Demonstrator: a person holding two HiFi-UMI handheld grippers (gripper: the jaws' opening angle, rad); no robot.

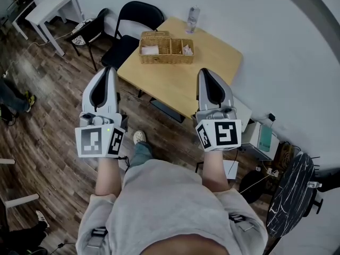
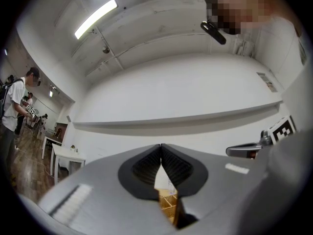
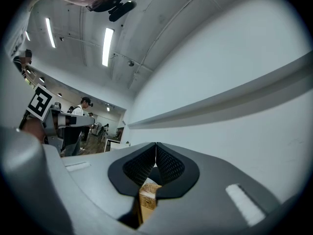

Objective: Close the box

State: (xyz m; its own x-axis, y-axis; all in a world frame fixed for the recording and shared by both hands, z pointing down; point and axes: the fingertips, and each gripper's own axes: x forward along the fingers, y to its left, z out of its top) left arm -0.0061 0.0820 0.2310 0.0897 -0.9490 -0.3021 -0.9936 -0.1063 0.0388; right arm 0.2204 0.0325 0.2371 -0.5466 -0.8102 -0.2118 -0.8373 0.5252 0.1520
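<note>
Head view | left gripper [image 1: 110, 69], right gripper [image 1: 204, 72]: both clenched tip to tip, empty; held at the table [image 1: 175, 86] near edge | box [image 1: 166, 59]: open, on the far side | risk: I push in clenched; light box slides, bottle [image 1: 193, 19] behind topples

the room is bright and evenly lit by long ceiling lights [image 2: 96, 18], which glare white in both gripper views. in the head view the colours look cool and a little washed out, and the table [image 1: 212, 62] throws a soft shadow onto the wooden floor [image 1: 48, 132]. all views bend strongly at the edges, and the gripper views have black corners. the left gripper [image 2: 161, 148] and right gripper [image 3: 156, 147], close to the lens, look soft and blurred.
</note>
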